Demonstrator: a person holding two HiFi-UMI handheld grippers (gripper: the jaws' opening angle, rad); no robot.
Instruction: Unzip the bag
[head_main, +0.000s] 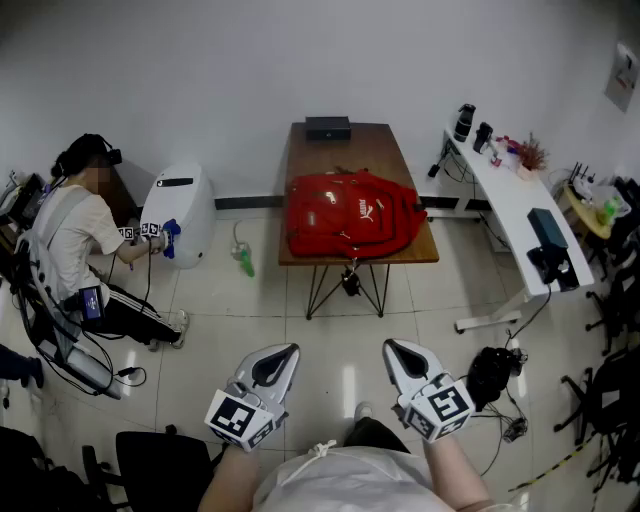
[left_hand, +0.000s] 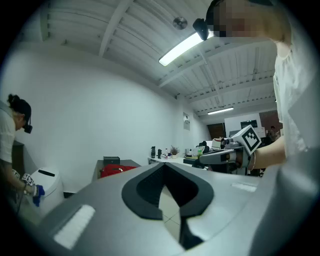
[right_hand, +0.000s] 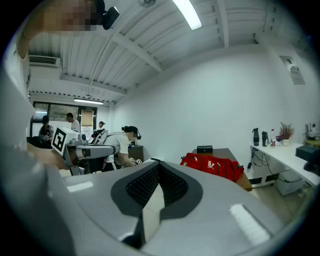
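Observation:
A red backpack (head_main: 350, 215) lies flat on a brown wooden table (head_main: 345, 140) a few steps ahead, its zips closed as far as I can tell. It also shows small and far off as the red bag (left_hand: 117, 170) in the left gripper view, and again as the red bag (right_hand: 212, 165) in the right gripper view. My left gripper (head_main: 293, 348) and right gripper (head_main: 388, 344) hang side by side over the floor close to my body, well short of the table. Both point forward with jaws together and nothing between them. The left gripper (left_hand: 164, 165) and right gripper (right_hand: 158, 164) look level across the room.
A black box (head_main: 328, 127) sits at the table's far end. A person (head_main: 70, 240) crouches at the left by a white appliance (head_main: 180, 212). A white desk (head_main: 510, 190) with bottles stands to the right. A green bottle (head_main: 245, 262) and a black bag (head_main: 490, 375) lie on the tiled floor.

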